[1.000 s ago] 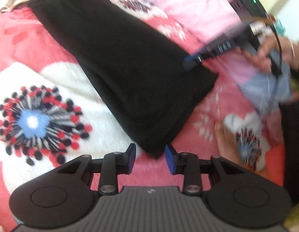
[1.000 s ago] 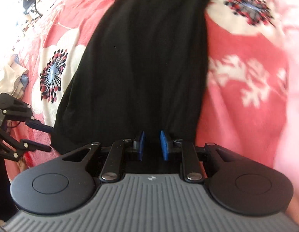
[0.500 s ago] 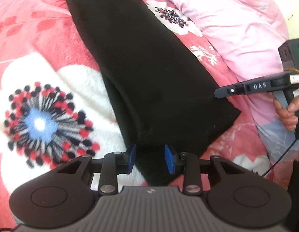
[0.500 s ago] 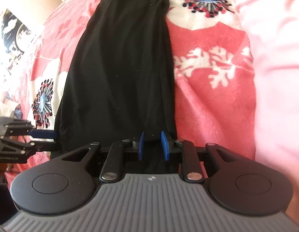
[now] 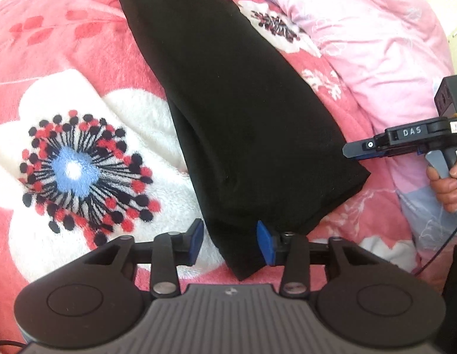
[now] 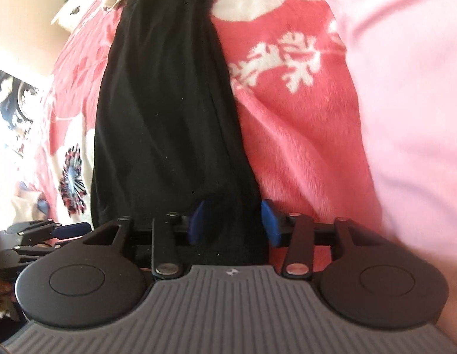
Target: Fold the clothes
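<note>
A: Item: change since the earlier view. Both your tongs have spread; they stood much narrower a second ago, and the right pair has rolled upright at the hem.

B: Item: left tongs (image 5: 229,242). Jaws opening, a corner of the black garment (image 5: 228,103) lying between the pads, not pinched.

A: Item: right tongs (image 6: 232,221). Jaws opening too, the other hem corner between the blue pads, loose.

B: Item: location. The garment lies flat and long on the bed's fleece blanket (image 5: 80,103), pink quilt (image 5: 376,44) just beside it.

A: Item: risk. If you close with the pads astride only the top layer, you likely lift one ply and the fold skews.

B: Item: materials. Thin, matte, limp knit, doubled lengthwise; blanket plush, red with white flowers; quilt puffy and smooth.
</note>
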`<state>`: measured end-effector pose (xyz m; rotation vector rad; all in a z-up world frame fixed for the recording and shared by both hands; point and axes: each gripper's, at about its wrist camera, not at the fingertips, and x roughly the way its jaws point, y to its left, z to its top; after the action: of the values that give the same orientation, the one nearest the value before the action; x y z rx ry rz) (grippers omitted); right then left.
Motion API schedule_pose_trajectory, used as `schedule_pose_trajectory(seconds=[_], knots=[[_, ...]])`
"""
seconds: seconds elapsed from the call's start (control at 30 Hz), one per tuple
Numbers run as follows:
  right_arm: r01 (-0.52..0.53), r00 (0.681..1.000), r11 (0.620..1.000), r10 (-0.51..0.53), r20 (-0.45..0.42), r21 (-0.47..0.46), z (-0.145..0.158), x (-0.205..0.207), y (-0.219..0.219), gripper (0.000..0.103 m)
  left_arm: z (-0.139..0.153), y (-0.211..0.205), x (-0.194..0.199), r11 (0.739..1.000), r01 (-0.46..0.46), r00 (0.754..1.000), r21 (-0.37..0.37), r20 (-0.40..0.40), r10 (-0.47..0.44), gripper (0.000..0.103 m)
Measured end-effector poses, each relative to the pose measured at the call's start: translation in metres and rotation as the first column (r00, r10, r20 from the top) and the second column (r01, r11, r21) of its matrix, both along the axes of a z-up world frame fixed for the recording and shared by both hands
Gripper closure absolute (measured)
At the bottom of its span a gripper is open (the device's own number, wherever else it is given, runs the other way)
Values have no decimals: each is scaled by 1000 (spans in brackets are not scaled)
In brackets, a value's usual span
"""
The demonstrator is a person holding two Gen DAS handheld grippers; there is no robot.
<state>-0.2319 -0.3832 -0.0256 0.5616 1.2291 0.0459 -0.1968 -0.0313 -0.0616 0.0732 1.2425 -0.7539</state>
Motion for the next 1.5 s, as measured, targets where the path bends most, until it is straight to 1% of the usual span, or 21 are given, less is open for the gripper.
schedule_pose_trajectory(seconds=[0.1,0.3,0.4,0.47,0.57,0.63,0.7,0.73,0.8,0.83,0.9,0.97,1.03,1.07,1.1,1.17,1.23,1.3,1.37,1.43,1.5], knots=[[15,1000,999,-15,-6,43,-6,-2,2,60,-4,-2,4,1000,-16,999,21,-34,17,61],[15,1000,998,-15,-2,69,-9,-1,7,59,-9,-10,1,1000,-6,995,3,-102,6,63],[18,1000,997,-17,-17,76,-12,-2,8,59,-11,-12,0,1000,-6,993,3,-116,7,69],[23,1000,998,-22,-9,59,-9,-3,8,60,-11,-11,0,1000,-27,992,11,-122,28,80],[26,1000,999,-26,-8,47,-9,-3,7,60,-21,-10,2,997,-71,982,-19,-179,67,94],[-6,1000,999,6,-15,45,-11,-5,13,60,-28,-11,3,994,-101,971,-43,-222,89,96],[-62,998,997,64,-22,46,-12,-8,22,68,-28,-8,2,993,-96,968,-70,-237,77,96],[-112,993,992,114,-27,54,-11,-9,30,91,-27,-4,5,986,-114,958,-119,-276,77,97],[-163,986,984,165,-19,72,-7,-11,39,93,-26,4,11,964,-156,932,-215,-355,71,97],[-172,985,982,173,4,78,-1,-9,41,94,-17,12,19,933,-193,924,-304,-376,68,97],[-148,987,982,138,84,121,22,-5,34,95,2,28,35,841,-267,908,-471,-415,55,97],[-121,975,971,78,207,204,56,-3,22,95,23,46,45,749,-298,908,-591,-417,31,97],[-117,959,966,49,278,231,83,-7,14,95,24,58,39,736,-318,894,-598,-448,23,97],[-114,962,967,50,269,228,86,-11,12,95,16,62,32,761,-315,887,-568,-462,22,97],[-107,972,969,55,227,224,79,-16,13,95,5,64,23,799,-305,881,-518,-472,30,97],[-61,996,972,46,74,225,46,-28,17,95,-23,70,13,859,-304,855,-412,-516,55,97],[-11,999,968,21,-36,251,15,-37,17,95,-33,79,14,878,-317,841,-358,-534,86,97],[-8,1000,960,13,-15,280,16,-35,21,95,-13,85,20,862,-298,874,-411,-480,73,97],[-75,995,963,53,89,261,42,-31,29,95,10,90,24,851,-252,911,-461,-409,48,97],[-116,987,966,85,139,233,59,-28,33,95,19,93,18,870,-203,927,-448,-373,24,97],[-124,990,968,105,95,218,49,-30,34,94,6,92,5,916,-149,934,-373,-357,7,96]])
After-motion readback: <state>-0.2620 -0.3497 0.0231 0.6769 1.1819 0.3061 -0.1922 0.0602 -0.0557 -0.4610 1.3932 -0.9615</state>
